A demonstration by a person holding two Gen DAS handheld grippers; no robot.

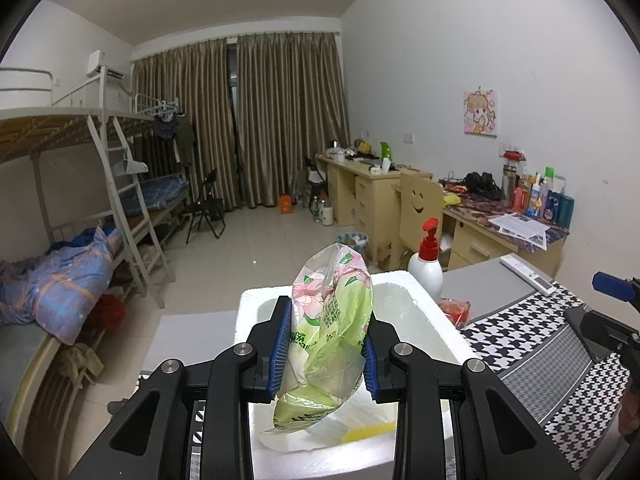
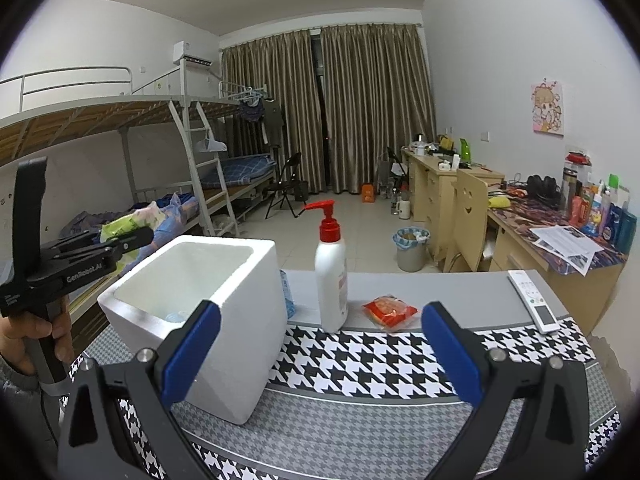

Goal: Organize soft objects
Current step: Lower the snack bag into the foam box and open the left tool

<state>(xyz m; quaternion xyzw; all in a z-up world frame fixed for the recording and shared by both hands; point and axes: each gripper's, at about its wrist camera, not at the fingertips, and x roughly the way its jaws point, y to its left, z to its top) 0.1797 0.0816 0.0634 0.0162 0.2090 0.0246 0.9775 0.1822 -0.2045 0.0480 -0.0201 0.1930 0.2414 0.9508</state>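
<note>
Two grippers, one load. My left gripper (image 1: 326,348), low centre of the left wrist view, has its blue pads closed on a green and pink plastic tissue pack (image 1: 330,332), pinched across the middle. In the right wrist view the same pack (image 2: 128,222) shows at centre left, held above and to the left of the box. My right gripper (image 2: 320,350) stands wide apart with nothing between the pads, low in its own frame over the houndstooth table mat (image 2: 360,364).

Handling, by my judgement: the pack looks light and soft, its film loose, crinkled and likely slippery. The pads dent it. A hold across the padded middle seems safer than the slack film ends, which would slide or tear.

Containers: one white foam box (image 2: 192,300), open-topped, at centre left of the right wrist view, standing on the mat. In the left wrist view the box (image 1: 404,280) sits directly behind and below the held pack. Inside, something pale blue lies on the floor; I cannot tell what. A yellow item shows below the pack, also unclear.

Nearby on the table: a white pump bottle (image 2: 331,272) with a red head, just right of the box; a red snack packet (image 2: 390,312) beside it; a white remote control (image 2: 534,300) at the far right.
</note>
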